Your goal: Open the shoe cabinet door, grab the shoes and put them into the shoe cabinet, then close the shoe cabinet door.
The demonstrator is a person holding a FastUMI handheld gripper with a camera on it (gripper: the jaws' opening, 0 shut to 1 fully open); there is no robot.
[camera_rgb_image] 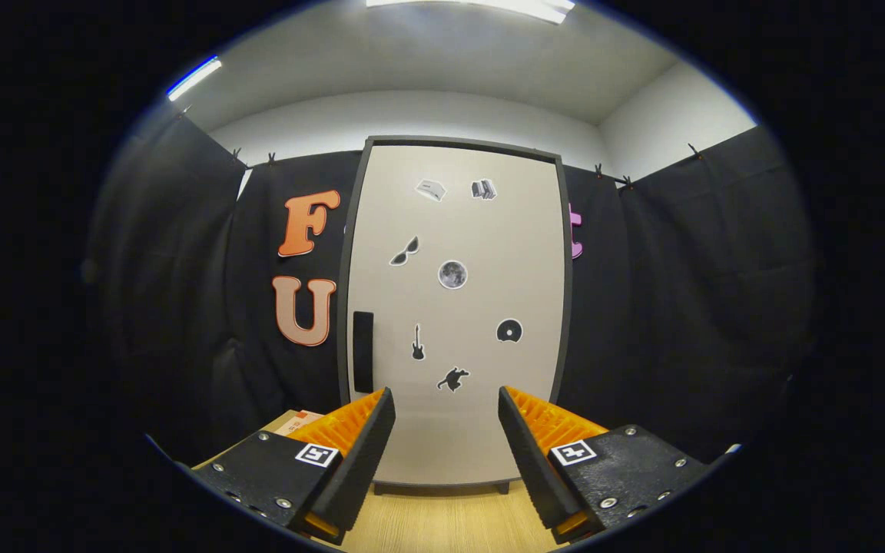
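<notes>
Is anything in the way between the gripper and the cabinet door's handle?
Nothing visible is. The gripper is open, empty and pointed at the closed shoe cabinet door. The dark handle sits at the door's left edge, beyond the left finger, with open space before it.

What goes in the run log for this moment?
door: shut | handle: untouched, ahead-left of fingers | gripper: open, holding nothing | step: open door

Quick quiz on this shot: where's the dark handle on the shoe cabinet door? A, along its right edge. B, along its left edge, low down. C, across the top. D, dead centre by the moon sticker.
B: the handle sits low on the left edge of the closed cabinet door, beyond the open gripper.
</notes>
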